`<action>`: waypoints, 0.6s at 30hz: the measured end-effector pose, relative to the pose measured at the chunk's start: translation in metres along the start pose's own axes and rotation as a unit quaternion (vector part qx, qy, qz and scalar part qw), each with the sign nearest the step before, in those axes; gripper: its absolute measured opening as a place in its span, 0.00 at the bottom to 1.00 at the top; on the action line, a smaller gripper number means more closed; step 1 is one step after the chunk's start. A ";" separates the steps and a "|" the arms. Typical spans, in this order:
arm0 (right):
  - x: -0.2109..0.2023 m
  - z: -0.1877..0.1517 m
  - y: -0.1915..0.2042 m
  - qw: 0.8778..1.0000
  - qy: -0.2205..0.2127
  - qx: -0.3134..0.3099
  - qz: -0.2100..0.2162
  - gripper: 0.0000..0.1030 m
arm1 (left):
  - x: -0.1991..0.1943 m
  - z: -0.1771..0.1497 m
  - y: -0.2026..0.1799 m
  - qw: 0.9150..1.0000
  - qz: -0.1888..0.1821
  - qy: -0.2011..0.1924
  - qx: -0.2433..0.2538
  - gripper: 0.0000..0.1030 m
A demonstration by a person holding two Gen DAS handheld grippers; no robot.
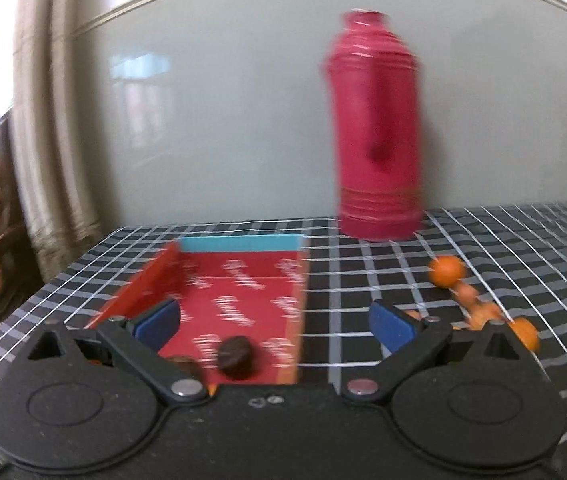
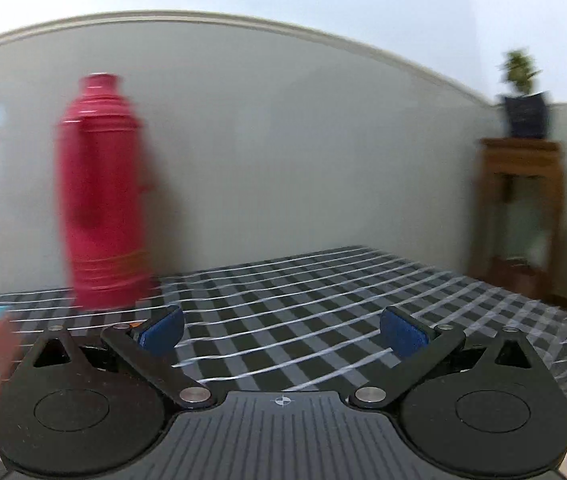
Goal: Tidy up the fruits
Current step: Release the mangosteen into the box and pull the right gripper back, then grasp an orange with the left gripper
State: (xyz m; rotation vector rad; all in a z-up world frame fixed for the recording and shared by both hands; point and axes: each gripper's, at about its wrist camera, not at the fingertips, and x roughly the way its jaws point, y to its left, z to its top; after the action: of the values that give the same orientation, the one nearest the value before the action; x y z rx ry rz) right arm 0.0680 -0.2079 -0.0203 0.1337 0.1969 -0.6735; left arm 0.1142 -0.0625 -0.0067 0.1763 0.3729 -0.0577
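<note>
The left gripper is being held wide open with nothing gripped, over the near end of the red box, which is lying on the checked tablecloth. Two dark fruits are sitting in the box's near end. Orange fruits are lying on the cloth just right of the box. A red flask is standing at the far edge. The right gripper is being held fully open and empty above bare cloth.
</note>
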 end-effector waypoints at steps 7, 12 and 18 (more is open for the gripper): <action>0.009 0.002 -0.025 0.999 0.004 -0.005 -0.033 1.00 | 0.016 -0.015 -0.053 0.997 -0.046 0.012 0.061 0.83; 0.008 0.003 -0.042 1.000 0.008 0.009 -0.024 1.00 | 0.025 -0.019 -0.073 0.995 -0.071 0.030 0.070 0.72; 0.008 0.006 -0.045 1.000 0.008 0.011 -0.012 1.00 | 0.035 -0.022 -0.089 0.992 -0.097 0.044 0.073 0.62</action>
State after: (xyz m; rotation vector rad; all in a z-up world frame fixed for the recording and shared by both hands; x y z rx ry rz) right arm 0.0461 -0.2487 -0.0193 0.1570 0.2061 -0.6992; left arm 0.1311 -0.1468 -0.0539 0.2874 0.4734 -0.2694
